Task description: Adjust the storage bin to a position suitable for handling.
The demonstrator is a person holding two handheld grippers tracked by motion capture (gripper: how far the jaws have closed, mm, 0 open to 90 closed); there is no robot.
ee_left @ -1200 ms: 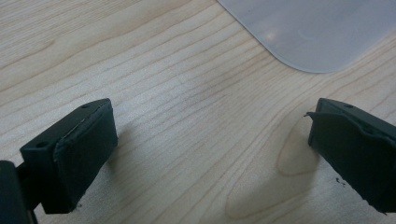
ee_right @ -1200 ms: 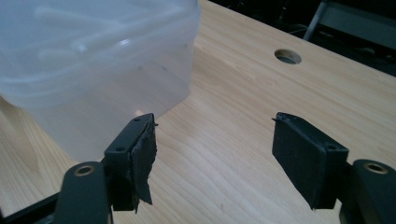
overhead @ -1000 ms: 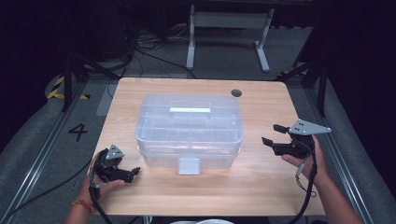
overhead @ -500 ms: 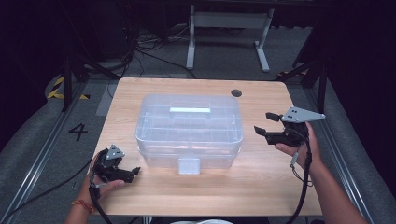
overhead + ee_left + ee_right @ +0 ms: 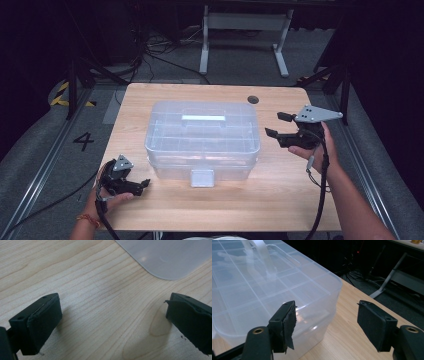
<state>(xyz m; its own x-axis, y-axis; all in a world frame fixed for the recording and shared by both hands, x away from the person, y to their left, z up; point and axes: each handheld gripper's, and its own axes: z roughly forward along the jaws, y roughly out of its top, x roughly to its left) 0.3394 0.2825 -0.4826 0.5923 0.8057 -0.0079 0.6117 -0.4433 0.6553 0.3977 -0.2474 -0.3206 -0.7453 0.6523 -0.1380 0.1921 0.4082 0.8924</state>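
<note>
A clear plastic compartment box with a lid handle and a front latch sits mid-table. My right gripper hovers open just right of the box, level with its lid; in the right gripper view its jaws frame the box's corner, gripper midpoint. My left gripper rests low on the table at the front left, open, nothing between its jaws. In the left gripper view the box's rounded bottom corner lies ahead on the wood.
The wooden table has a dark cable hole at the back right. Beyond the far edge stand a white frame leg and floor cables. Bare wood lies in front of the box.
My right gripper has risen and moved left and away, toward the box's right side. The left gripper has stayed still.
</note>
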